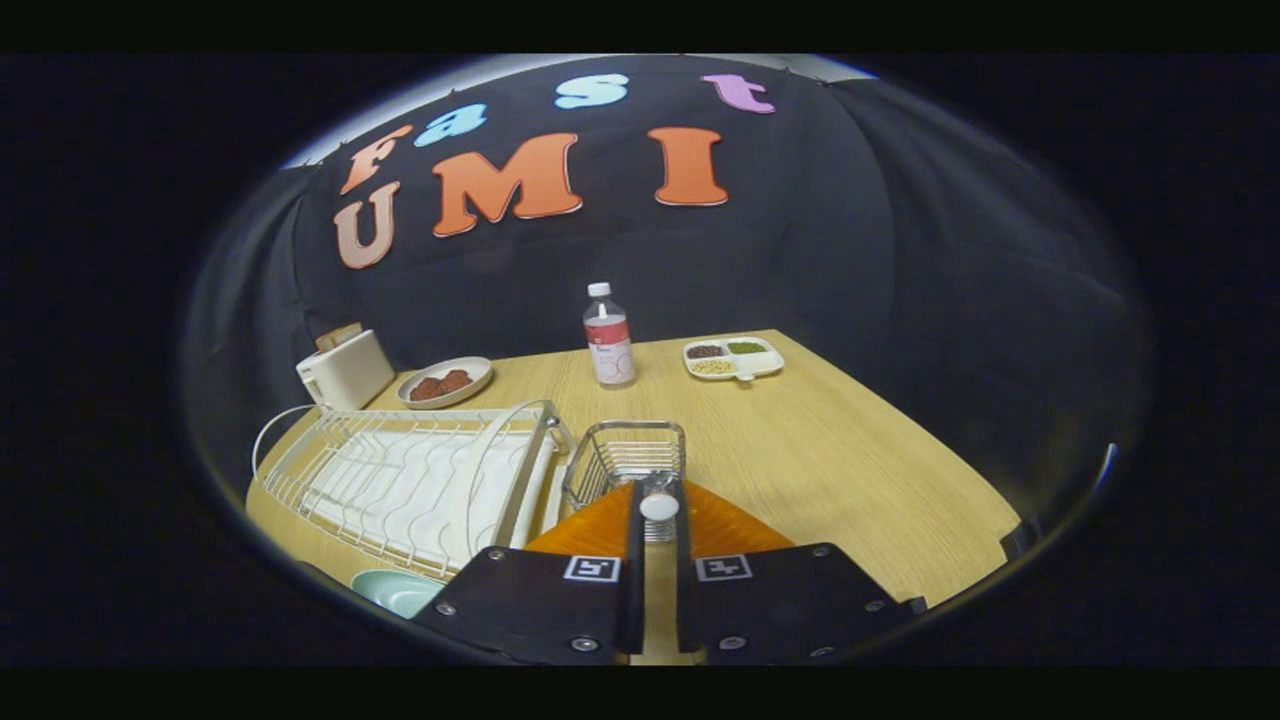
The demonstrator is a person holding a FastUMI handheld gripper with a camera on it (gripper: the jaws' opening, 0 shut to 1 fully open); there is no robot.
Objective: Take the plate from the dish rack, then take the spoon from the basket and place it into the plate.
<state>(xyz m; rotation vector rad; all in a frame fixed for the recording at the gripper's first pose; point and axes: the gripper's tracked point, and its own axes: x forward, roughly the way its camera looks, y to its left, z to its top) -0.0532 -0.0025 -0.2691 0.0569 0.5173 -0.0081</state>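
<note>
My gripper [660, 522] is shut on the spoon [659, 506], whose metal handle with a pale round end stands up between the two fingers. It is held at the near side of the small wire basket [625, 452], which hangs on the right end of the white wire dish rack [400, 485]. A pale green plate [393, 590] lies on the table in front of the rack, to the left of my fingers and partly hidden by the gripper body. No dishes stand in the rack's slots.
Beyond the basket stands a plastic bottle [609, 335]. A white toaster [345, 370] and a dish of brown food [445, 382] sit behind the rack. A divided tray [733, 358] is at the far right. Bare wooden table [850, 470] stretches right of the fingers.
</note>
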